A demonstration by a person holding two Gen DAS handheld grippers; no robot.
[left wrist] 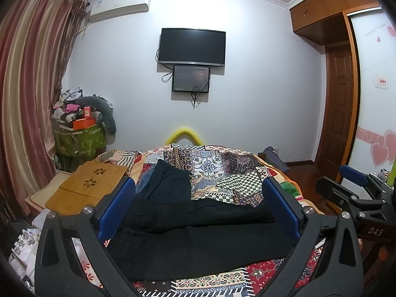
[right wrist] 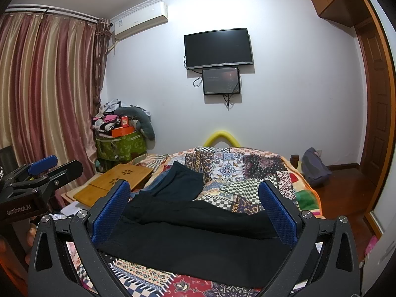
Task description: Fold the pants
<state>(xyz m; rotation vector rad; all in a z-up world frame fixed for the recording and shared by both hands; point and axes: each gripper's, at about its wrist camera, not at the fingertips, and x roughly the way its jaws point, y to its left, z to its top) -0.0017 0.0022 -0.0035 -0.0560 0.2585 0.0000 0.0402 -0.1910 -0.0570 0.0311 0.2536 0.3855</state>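
Both tongs hang over the near edge of the bed, jaws spread wide and holding nothing: the left tongs point(left wrist: 198, 208) and the right tongs point(right wrist: 195, 212) each frame the black pants point(left wrist: 198, 242), which lie crosswise on the quilt point(left wrist: 222, 170) from about 9 to 3 o'clock, seemingly doubled leg over leg, with the pocket and waistband toward 9. The cloth looks soft, limp and fairly thick, likely to sag and drag on the quilt rather than slide, and not fragile. A sound hold, I judge, is a pinch through all layers at two corners of one end, one tongs each, lifting together. Farther off at 11 o'clock lies a second dark garment point(left wrist: 168, 180), touching the pants; take care not to catch it.
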